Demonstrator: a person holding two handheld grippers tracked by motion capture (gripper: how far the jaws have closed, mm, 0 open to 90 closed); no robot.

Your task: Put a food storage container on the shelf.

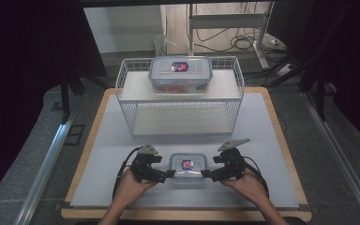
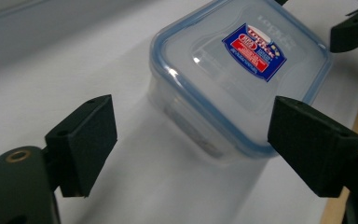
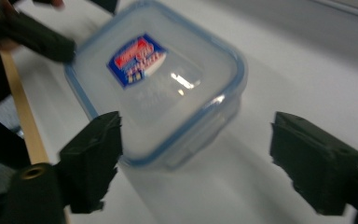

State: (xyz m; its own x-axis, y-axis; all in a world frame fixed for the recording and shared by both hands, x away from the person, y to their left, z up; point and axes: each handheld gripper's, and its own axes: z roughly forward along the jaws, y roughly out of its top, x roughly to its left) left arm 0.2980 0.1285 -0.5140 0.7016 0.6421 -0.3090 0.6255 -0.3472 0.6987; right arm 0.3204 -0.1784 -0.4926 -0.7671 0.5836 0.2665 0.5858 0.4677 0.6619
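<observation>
Two hand-held grippers flank a small lidded box at the near edge of the table.

We note, largest first, the pale grey rectangular table top (image 1: 122, 140) with its light wood border, then the white wire two-tier rack (image 1: 126, 93) at its far side, with a large clear plastic container with a blue-sealed lid (image 1: 180, 75) on the upper tier. Near the front edge sits the small clear plastic box with a blue-rimmed lid and red-and-blue label (image 1: 187, 168), flat on the table. We find the left gripper (image 1: 171, 174) at its left side and the right gripper (image 1: 205, 174) at its right. Both stand spread, jaws apart from the box walls, pinching nothing.
</observation>
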